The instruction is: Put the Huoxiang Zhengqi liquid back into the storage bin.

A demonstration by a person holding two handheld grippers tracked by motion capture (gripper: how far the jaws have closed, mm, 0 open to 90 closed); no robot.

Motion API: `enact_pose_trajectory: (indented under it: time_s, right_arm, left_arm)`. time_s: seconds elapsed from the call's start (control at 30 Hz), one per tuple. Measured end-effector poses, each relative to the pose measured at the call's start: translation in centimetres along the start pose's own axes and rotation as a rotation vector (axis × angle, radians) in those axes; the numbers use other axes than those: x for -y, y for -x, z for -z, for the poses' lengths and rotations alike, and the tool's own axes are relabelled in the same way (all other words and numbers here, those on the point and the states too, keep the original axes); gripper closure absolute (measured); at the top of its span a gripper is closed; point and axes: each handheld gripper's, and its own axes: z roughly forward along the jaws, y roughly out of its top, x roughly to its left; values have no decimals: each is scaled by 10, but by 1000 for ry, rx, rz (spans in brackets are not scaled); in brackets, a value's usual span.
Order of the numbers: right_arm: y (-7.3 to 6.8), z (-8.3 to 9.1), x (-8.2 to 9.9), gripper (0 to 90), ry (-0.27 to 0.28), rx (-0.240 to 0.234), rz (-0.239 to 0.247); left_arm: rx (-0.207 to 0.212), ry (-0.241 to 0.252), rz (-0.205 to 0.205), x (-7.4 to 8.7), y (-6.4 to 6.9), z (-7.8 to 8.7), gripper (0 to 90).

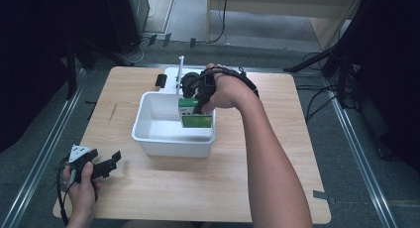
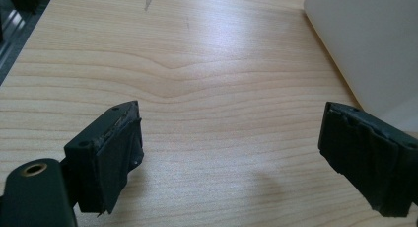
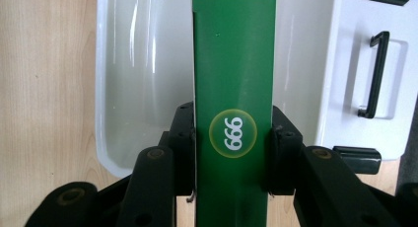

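Right gripper point(image 3: 232, 153) is clamped on a green carton point(image 3: 233, 89), one pad on each long side at the level of its round "999" mark; in the high view I see the carton point(image 1: 196, 113) held upright over the far right part of the white plastic bin point(image 1: 148, 139), its lower end already below the rim. Step in hand, as I judge it: lowering the carton into the bin. To do it well I would go straight down and keep the carton off the right wall, which sits close beside it, and let go only once its bottom end rests on the bin floor, otherwise it may tip over. Apart from the carton, I make out nothing in the bin. The white lid point(image 3: 374, 79) with black handle lies on the table just beyond it. Left gripper point(image 2: 231, 153) rests idle over bare tabletop point(image 2: 197, 64) near the bin's outer wall, jaws wide apart, nothing between them.
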Motion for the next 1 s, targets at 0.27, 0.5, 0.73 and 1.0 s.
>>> enact_pose_trajectory:
  time_s: [0.27, 0.5, 0.73, 1.0]
  right_arm:
    - [2, -13, 6, 644, 1, -11, -11]
    - [3, -27, 8, 643, 2, -23, -2]
    - [4, -41, 10, 643, -5, -34, -3]
    - [5, -58, 16, 641, 13, -55, -16]
  left_arm:
    - [1, -2, -1, 0, 0, 0, 105]
    - [1, 0, 1, 0, 0, 0, 105]
    - [1, -2, 4, 0, 0, 0, 105]
    - [2, 0, 4, 0, 0, 0, 105]
